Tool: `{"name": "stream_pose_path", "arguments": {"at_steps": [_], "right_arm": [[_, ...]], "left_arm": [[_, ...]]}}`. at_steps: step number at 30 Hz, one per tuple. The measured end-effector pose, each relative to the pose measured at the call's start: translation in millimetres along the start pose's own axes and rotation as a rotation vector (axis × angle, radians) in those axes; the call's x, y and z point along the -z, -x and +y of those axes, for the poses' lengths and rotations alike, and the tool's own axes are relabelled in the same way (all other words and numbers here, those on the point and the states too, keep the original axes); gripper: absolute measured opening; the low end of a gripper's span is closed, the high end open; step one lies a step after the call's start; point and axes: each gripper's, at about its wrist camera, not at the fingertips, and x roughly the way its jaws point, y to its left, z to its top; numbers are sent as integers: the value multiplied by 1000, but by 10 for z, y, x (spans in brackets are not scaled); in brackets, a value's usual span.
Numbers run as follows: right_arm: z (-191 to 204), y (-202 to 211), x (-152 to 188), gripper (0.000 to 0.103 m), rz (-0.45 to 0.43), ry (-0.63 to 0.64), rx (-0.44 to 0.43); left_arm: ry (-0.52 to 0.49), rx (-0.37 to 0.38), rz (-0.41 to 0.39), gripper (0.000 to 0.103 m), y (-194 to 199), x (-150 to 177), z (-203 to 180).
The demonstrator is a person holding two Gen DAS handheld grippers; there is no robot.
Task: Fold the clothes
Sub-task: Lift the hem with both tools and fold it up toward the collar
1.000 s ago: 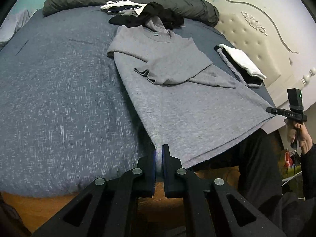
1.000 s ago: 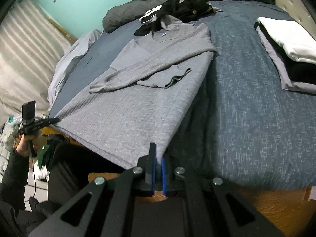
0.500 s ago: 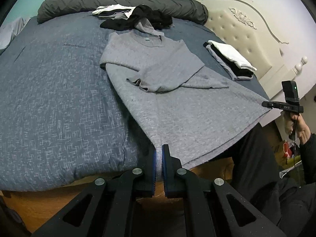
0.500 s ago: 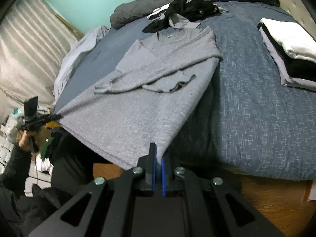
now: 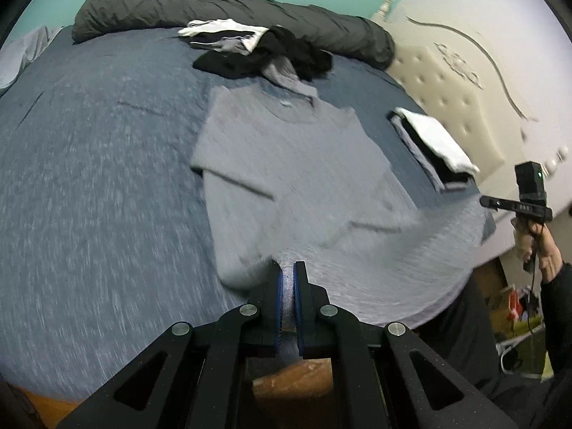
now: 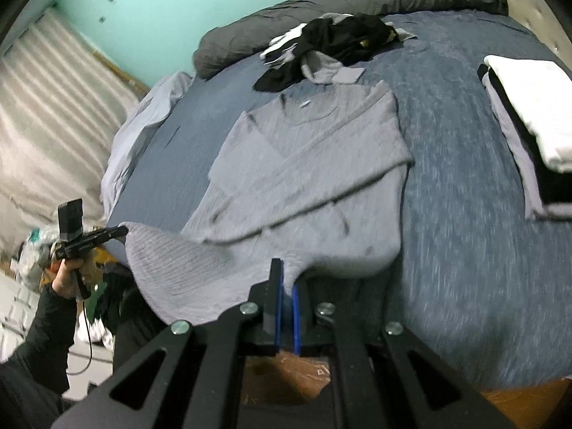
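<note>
A grey long-sleeved shirt (image 5: 296, 164) (image 6: 314, 164) lies on the blue bed, collar toward the far pillow, both sleeves folded across its chest. My left gripper (image 5: 288, 279) is shut on the shirt's bottom hem at one corner. My right gripper (image 6: 286, 279) is shut on the hem at the other corner. The hem is lifted off the bed and carried toward the collar, and the lower part of the shirt bulges between the two grips. Each view also shows the other gripper (image 5: 514, 207) (image 6: 96, 236) in a person's hand.
A heap of black, white and grey clothes (image 5: 261, 53) (image 6: 329, 43) lies beyond the collar, in front of a dark rolled duvet (image 5: 214, 10). A folded stack (image 5: 432, 146) (image 6: 529, 128) sits near the padded headboard (image 5: 464, 82). The wooden bed frame (image 5: 286, 379) runs below the grippers.
Both grippers have moved forward over the bed with the hem, from the bed's edge toward the collar. The shirt's lower part has risen and bulges instead of lying stretched flat.
</note>
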Motion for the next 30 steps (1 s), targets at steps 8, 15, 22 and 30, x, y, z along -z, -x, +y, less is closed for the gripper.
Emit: {"name": "stream_pose_path", "arguments": {"at_steps": [8,15,22,30], "right_arm": [[-368,-333,-981,4,14,-91,34],[-764,-814,-1710,4,39,-157,56],[-1128,-1267,-2309,4,40,-192,101],[-1432,-1743,-2798,4,-22,-209,156]], "left_arm": [[67,2,1,6,-528,-1000,437],[137,-6,46,6,-1211,-1686,838],[204,-2,50,6,-1761,-2211,1234],[236,-40,43,9,-2323,-2632,1503]]}}
